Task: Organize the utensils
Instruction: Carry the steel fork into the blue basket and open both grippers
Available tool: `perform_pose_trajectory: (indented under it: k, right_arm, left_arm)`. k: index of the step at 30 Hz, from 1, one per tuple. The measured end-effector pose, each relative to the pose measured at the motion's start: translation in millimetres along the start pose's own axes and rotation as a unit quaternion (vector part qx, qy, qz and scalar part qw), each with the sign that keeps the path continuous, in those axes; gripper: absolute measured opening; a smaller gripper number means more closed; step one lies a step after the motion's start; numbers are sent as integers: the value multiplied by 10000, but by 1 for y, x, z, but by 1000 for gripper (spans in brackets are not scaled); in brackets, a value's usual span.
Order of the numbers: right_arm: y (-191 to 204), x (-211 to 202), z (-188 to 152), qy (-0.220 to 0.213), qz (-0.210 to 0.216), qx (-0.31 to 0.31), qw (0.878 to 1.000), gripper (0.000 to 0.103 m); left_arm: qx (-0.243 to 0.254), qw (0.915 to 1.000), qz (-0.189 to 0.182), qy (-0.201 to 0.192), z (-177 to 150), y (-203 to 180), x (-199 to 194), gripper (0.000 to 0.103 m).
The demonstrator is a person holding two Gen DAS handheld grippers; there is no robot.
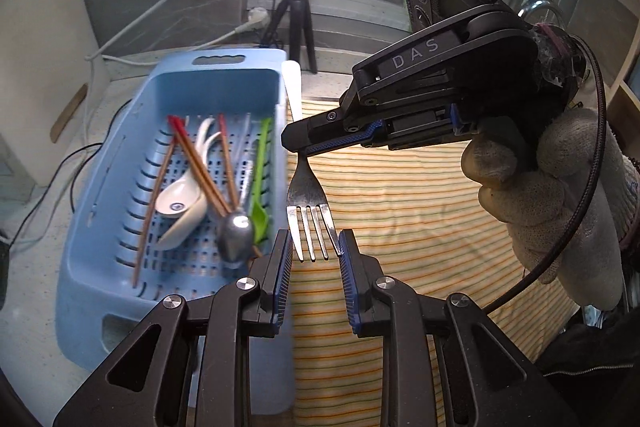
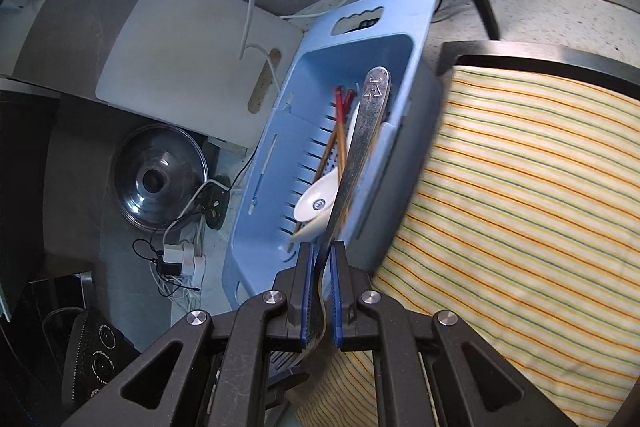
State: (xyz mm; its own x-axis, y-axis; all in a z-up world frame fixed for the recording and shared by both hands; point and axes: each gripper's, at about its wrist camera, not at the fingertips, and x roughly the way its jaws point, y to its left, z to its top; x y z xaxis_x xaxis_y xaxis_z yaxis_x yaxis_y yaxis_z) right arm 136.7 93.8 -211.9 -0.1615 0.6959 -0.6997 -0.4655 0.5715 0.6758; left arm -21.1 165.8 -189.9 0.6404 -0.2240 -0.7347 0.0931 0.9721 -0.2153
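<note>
To my left the blue basket (image 1: pixel 132 163) is crowded with chopsticks (image 1: pixel 200 171), white spoons (image 1: pixel 180 203) and a metal spoon (image 1: pixel 236 235). The striped cloth (image 1: pixel 400 207) on my right lies bare. The ring-light tripod (image 1: pixel 296 15) blocks the far edge.

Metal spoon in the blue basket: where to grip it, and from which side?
Take the metal spoon by its handle just above the bowl, coming straight down from above. The bowl is rounded and slick, and it lies among chopsticks and a white spoon in the basket, so a side approach looks blocked. Its handle is partly hidden; confirm first.
</note>
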Motion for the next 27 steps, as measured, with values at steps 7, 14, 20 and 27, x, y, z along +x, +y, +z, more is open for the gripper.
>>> perform_pose_trajectory:
  k: [7, 14, 20, 27]
  right_arm:
    - [13, 24, 13, 45, -52, -60, 10000, 8]
    - [22, 45, 24, 96, -95, -95, 9999, 8]
    - [29, 62, 28, 144, -129, -77, 9998, 8]
    - [35, 78, 31, 188, -188, -101, 9996, 8]
  left_arm:
    - [-75, 10000, 20, -11, -1, 29, 1, 22]
    - [-164, 9999, 21, 12, -1, 55, 4, 22]
    - [-213, 9998, 51, 32, -2, 71, 5, 21]
    - [-229, 9997, 112, 28, -3, 81, 4, 21]
